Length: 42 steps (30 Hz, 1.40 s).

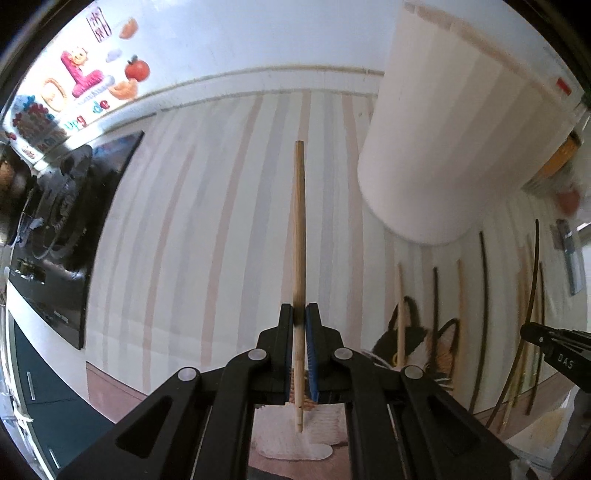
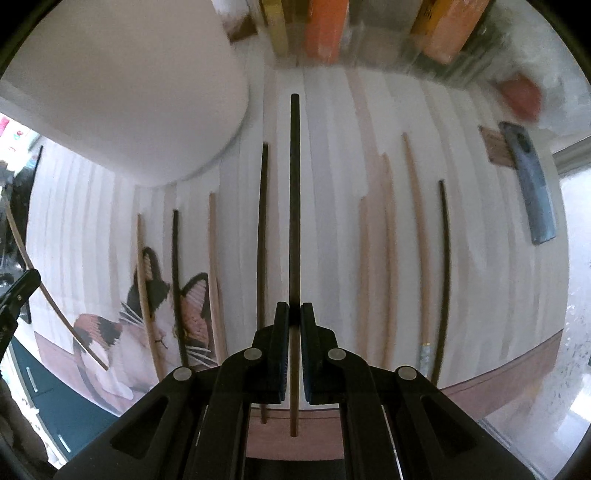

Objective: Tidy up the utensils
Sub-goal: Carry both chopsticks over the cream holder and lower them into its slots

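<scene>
the left gripper is pressed together on a light wooden chopstick, which passes between its fingers and points straight ahead, above the striped cloth. the right gripper pinches a dark chopstick in the same way, pointing forward over the cloth. just to the left of the right gripper lies another dark chopstick, and further left some light and dark ones cross a cat picture on the cloth. to its right lie more chopsticks, light and dark. ahead and left of the right gripper stands a big white container. far ahead are orange boxes.
</scene>
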{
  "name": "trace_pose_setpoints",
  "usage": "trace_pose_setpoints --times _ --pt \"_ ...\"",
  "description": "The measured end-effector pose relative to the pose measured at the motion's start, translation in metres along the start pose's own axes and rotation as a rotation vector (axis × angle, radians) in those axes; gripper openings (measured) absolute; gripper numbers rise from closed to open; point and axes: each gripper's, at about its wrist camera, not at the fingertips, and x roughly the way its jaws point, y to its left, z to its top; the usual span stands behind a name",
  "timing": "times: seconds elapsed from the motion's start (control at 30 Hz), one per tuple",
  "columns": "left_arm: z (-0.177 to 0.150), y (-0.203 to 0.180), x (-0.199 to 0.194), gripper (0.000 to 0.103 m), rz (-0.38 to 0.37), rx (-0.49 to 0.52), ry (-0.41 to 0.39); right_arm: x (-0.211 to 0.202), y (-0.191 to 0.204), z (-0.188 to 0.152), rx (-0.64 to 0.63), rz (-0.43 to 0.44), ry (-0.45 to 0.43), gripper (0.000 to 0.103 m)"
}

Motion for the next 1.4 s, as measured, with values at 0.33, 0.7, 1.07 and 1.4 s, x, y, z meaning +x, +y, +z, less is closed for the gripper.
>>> trace_pose_setpoints --times 0.33,0.7,1.07,1.4 --pt "0.035 0.018 -0.061 0.004 -0.016 -0.055 -0.173 -0.089 -0.011 0.015 -0.003 0.045 -0.215 0.006" --pt "0.087 0.036 -0.145 0.004 -0.079 -0.108 -0.386 -0.182 -0.011 0.064 0.024 0.14 -0.432 0.006" --pt "0.15 0.012 -0.214 0.004 -0.167 -0.089 -0.54 -0.271 0.014 0.126 -0.006 0.172 -0.652 0.006" --pt "0.207 -0.004 -0.182 0.004 -0.261 -0.155 -0.487 -0.274 0.047 0.182 0.008 0.201 -0.717 0.006"
